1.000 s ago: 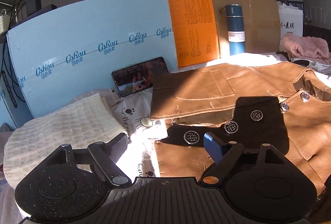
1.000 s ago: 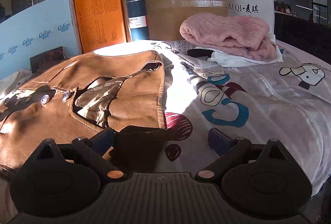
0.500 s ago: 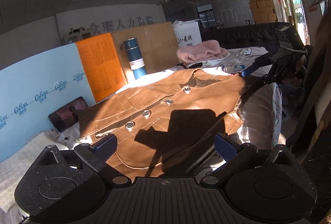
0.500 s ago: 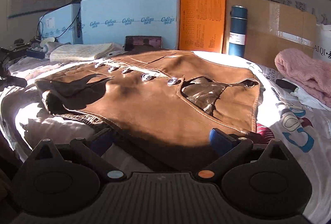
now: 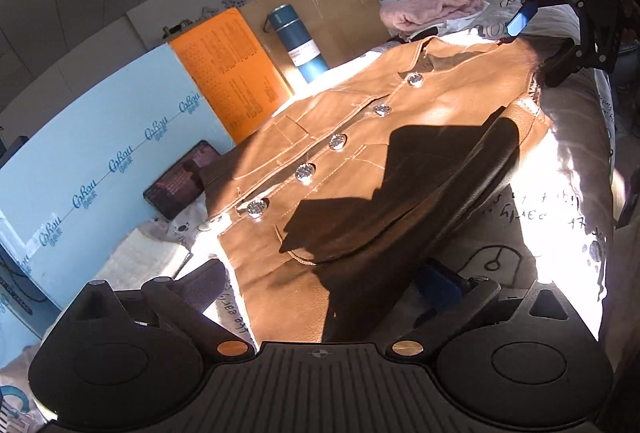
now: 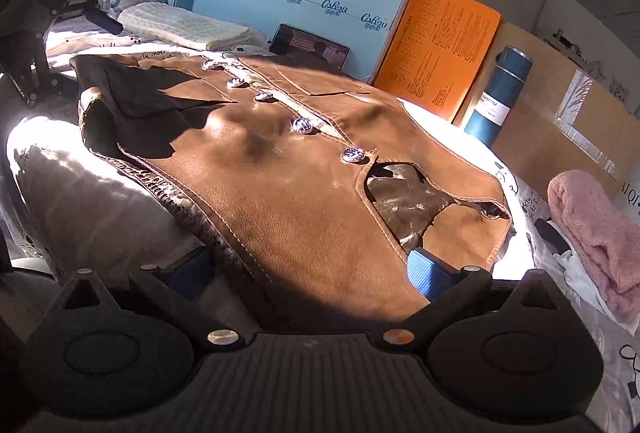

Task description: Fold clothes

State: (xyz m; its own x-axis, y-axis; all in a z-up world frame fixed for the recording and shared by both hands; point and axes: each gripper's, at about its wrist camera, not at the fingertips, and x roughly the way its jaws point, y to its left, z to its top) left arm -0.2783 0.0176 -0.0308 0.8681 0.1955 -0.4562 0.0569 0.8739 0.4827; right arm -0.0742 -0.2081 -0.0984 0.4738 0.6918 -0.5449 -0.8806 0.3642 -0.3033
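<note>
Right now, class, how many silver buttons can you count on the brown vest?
5, in a row down the brown vest: nearest the neckline, then, and the last by the hem. None seems hidden.

Right wrist view: vest [image 6: 304, 193] flat on bed sheet [image 6: 568, 317]. Far side, left to right: folded towel [image 6: 180, 27], tablet [image 6: 310, 47], boxes, bottle [image 6: 498, 97]. Knit sweater [image 6: 596, 233] right of vest.
</note>
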